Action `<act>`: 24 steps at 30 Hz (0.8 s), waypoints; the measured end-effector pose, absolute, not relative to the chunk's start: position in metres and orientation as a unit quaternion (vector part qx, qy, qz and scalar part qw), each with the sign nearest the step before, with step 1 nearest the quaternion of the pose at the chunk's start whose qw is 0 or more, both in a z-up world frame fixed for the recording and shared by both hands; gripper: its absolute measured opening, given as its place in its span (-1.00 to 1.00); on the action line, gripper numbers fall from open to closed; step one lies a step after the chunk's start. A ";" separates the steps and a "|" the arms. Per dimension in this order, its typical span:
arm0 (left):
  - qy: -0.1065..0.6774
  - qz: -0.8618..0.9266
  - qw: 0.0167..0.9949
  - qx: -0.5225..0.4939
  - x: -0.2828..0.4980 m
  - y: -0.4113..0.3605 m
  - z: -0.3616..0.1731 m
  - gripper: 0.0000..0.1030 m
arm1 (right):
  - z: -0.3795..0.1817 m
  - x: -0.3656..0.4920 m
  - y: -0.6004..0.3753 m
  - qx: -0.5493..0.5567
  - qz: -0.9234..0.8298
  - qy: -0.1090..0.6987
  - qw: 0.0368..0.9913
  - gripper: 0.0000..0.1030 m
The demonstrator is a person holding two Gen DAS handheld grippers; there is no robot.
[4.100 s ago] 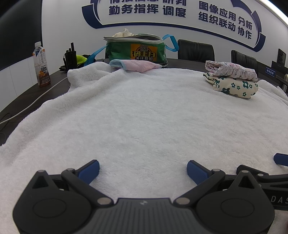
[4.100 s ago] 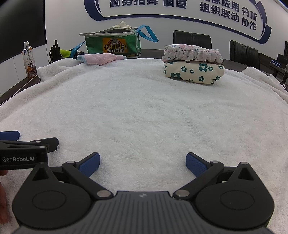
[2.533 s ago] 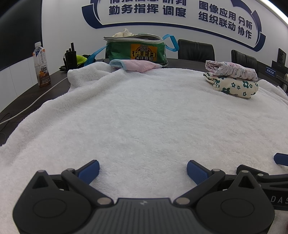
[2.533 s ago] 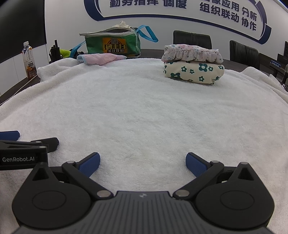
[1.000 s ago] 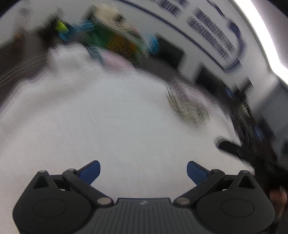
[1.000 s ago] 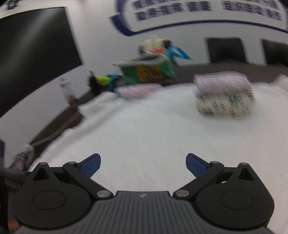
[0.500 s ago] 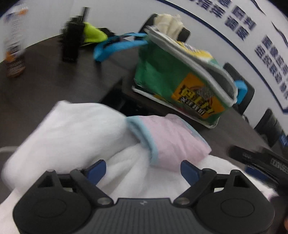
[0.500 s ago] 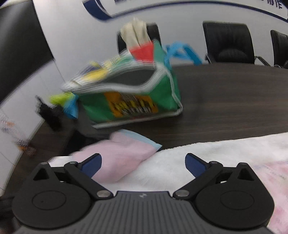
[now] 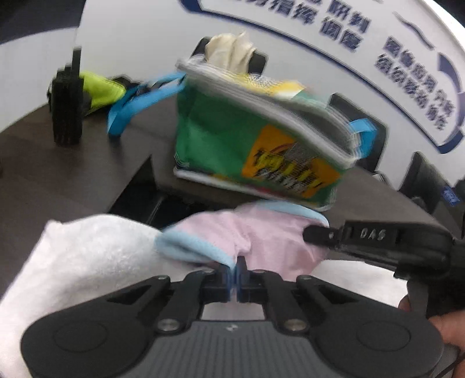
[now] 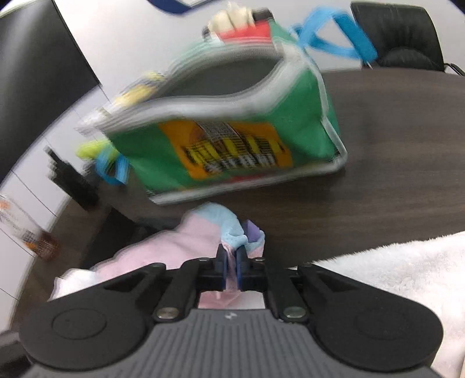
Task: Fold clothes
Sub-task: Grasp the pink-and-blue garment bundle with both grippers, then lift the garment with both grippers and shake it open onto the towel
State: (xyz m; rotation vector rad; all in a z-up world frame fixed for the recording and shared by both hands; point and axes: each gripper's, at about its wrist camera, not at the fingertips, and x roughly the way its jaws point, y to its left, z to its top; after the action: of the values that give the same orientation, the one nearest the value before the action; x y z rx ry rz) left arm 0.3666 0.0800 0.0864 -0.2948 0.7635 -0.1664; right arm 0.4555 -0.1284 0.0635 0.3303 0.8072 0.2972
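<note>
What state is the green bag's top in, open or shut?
Open: the green bag shows a gaping grey-lined mouth, with cream cloth sticking out of it.

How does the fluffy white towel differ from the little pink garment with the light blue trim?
The fluffy white towel is thick, plain and spread flat over the dark table; the pink garment with light blue trim is thin, two-coloured and bunched up. Nothing grips the towel, while the left gripper and the right gripper are both pinched shut on the garment's edge. Both are soft cloth.
</note>
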 end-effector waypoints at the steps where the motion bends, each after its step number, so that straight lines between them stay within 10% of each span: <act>1: 0.360 -0.095 0.917 -0.146 0.352 0.081 0.101 -0.97 | 0.075 0.446 -0.131 0.166 0.153 0.376 0.899 -0.91; 17: 0.187 -0.332 0.920 -0.096 -0.003 0.085 0.250 -0.94 | 0.230 0.010 -0.214 0.197 0.297 0.211 0.910 -0.90; 20: 0.223 -0.284 0.927 -0.106 -0.004 0.066 0.207 -0.59 | 0.215 -0.010 -0.218 0.188 0.231 0.226 0.928 -0.76; 22: 0.271 -0.227 0.933 -0.073 0.002 0.057 0.166 0.27 | 0.188 -0.006 -0.216 0.130 0.167 0.262 0.942 -0.13; 24: 0.314 -0.175 0.932 -0.055 -0.004 0.063 0.125 0.20 | 0.159 -0.012 -0.226 0.100 0.124 0.284 0.945 0.00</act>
State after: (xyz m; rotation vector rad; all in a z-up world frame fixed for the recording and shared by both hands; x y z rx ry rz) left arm -0.0036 0.0631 0.1248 -0.1122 0.6427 -0.3584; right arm -0.0124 -0.2260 0.1592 0.2030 0.5793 0.2527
